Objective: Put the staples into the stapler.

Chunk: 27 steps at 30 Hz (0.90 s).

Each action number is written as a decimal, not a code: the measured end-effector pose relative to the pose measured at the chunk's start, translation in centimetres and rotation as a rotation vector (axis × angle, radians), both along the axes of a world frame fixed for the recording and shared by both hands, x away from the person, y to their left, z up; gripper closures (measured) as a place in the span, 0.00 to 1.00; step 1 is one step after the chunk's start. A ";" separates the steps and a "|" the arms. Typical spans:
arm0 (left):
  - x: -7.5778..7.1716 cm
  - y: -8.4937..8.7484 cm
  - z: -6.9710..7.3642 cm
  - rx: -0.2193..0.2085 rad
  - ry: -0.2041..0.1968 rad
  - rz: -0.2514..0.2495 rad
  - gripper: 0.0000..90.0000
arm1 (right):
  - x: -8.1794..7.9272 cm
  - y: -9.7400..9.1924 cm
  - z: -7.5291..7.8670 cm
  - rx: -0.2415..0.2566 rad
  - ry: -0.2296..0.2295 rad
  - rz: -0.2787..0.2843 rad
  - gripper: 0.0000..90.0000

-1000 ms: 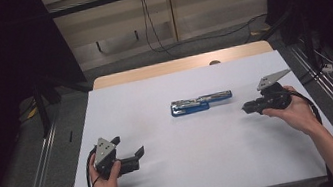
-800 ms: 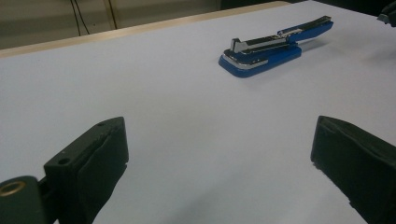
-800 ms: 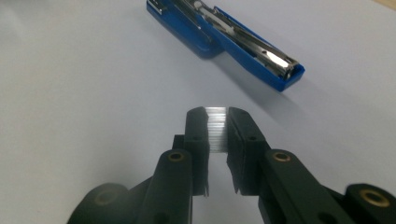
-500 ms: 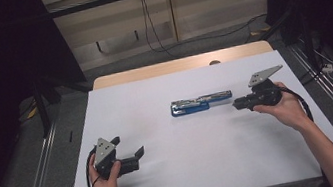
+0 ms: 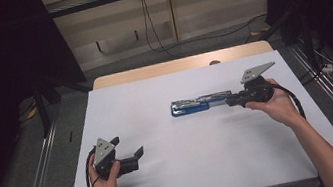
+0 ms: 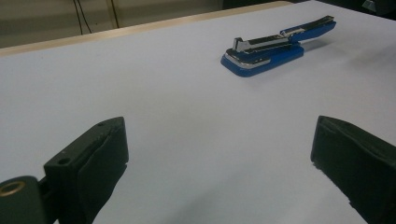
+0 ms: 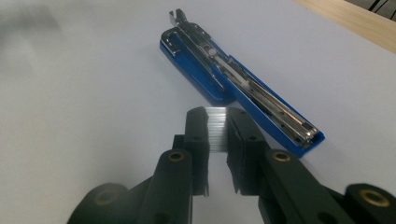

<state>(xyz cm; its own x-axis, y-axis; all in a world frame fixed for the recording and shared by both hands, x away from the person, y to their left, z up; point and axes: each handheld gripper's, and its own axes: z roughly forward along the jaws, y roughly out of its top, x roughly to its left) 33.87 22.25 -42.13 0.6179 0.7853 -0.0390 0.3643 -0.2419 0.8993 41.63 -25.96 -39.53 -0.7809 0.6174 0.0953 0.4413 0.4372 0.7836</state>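
A blue stapler [image 5: 195, 104] lies folded open on the white table [image 5: 192, 175], its metal staple channel facing up. My right gripper [image 5: 230, 102] hovers at the stapler's right end, shut on a silver strip of staples [image 7: 217, 129] that stands between its two pads. In the right gripper view the stapler [image 7: 233, 79] lies just beyond and to the right of the strip. My left gripper [image 5: 127, 147] rests near the table's front left, open with nothing between its jaws. From the left gripper view the stapler [image 6: 275, 49] lies far off at the upper right.
A wooden strip [image 5: 175, 66] runs along the table's far edge. Metal rails [image 5: 41, 179] flank the table on both sides, with cables on the floor behind. The white surface between the two grippers is bare.
My right gripper has moved left with the staple strip, from the table's right side up to the stapler's right end. The left gripper has stayed where it was.
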 end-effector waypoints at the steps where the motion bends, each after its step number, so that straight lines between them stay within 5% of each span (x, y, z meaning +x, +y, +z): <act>1: 0.0 0.0 0.0 -0.005 -0.004 0.000 0.05 | 0.1 0.2 0.1 -0.003 -0.001 0.001 0.88; 27: 0.0 0.0 0.0 -0.002 -0.005 -0.004 0.05 | 2.2 3.7 0.0 -0.010 -0.019 0.056 0.88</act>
<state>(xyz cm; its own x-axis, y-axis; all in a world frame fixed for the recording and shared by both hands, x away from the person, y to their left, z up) 33.86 22.23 -42.10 0.6208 0.7831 -0.0373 0.3591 -0.2418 0.9014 43.80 -22.31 -39.51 -0.8157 0.5737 0.0743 0.4014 0.4688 0.7868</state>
